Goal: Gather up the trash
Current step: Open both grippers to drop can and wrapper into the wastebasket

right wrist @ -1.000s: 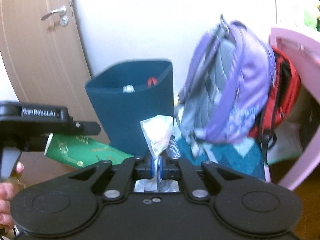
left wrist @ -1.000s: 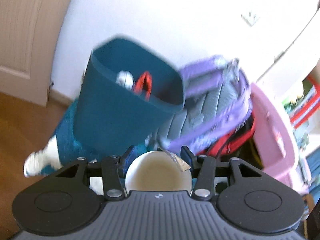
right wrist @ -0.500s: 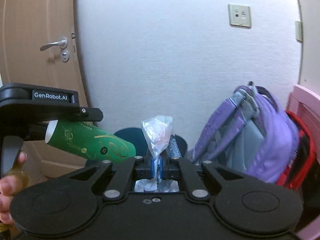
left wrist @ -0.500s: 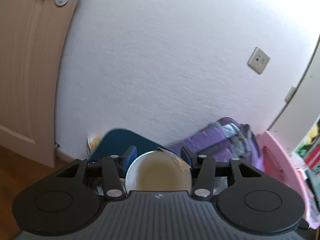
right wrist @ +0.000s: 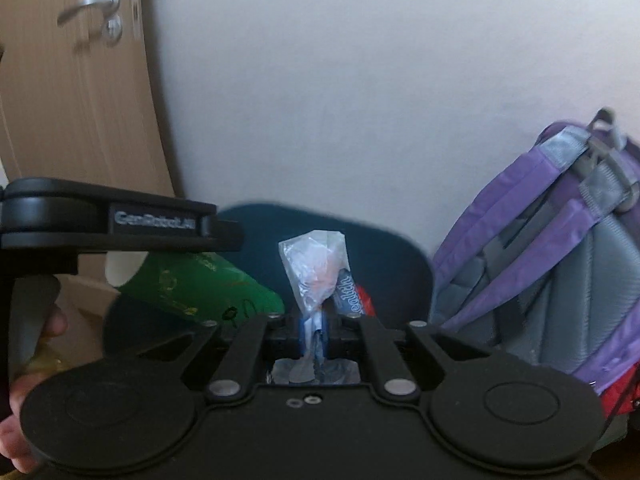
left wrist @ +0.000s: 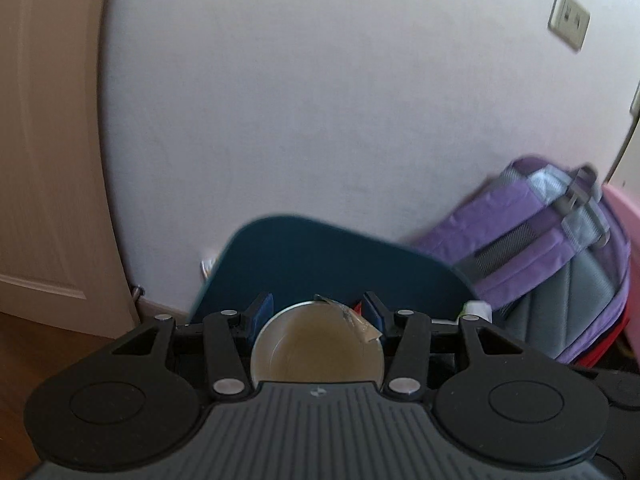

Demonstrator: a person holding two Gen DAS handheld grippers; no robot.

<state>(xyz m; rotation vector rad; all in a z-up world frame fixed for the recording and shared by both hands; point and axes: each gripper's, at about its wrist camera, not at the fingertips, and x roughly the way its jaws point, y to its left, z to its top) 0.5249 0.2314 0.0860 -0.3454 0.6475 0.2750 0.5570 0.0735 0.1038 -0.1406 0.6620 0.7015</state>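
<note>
My left gripper [left wrist: 318, 308] is shut on a green paper cup [left wrist: 316, 344], whose pale open mouth faces the camera between the blue pads. The same green cup [right wrist: 200, 284] lies tilted at the left of the right wrist view. The dark teal bin [left wrist: 320, 256] stands against the wall, its rim just beyond the left fingertips. My right gripper [right wrist: 314, 324] pinches a crumpled clear plastic wrapper [right wrist: 316, 268] that sticks up between its pads; its jaws are opening. Behind the wrapper is the teal bin [right wrist: 384, 256], holding a red item [right wrist: 365, 300] and a lettered packet [right wrist: 346, 288].
A purple and grey backpack [left wrist: 552, 248] [right wrist: 560, 240] leans against the wall right of the bin, with a pink piece of furniture [left wrist: 624, 216] beyond it. A wooden door [left wrist: 48, 160] [right wrist: 80, 120] stands to the left. A person's hand [right wrist: 24, 440] holds the left gripper.
Both grippers moved toward the bin, which went from fully visible ahead to only its rim behind the fingertips. The cup and the wrapper stay in the grippers.
</note>
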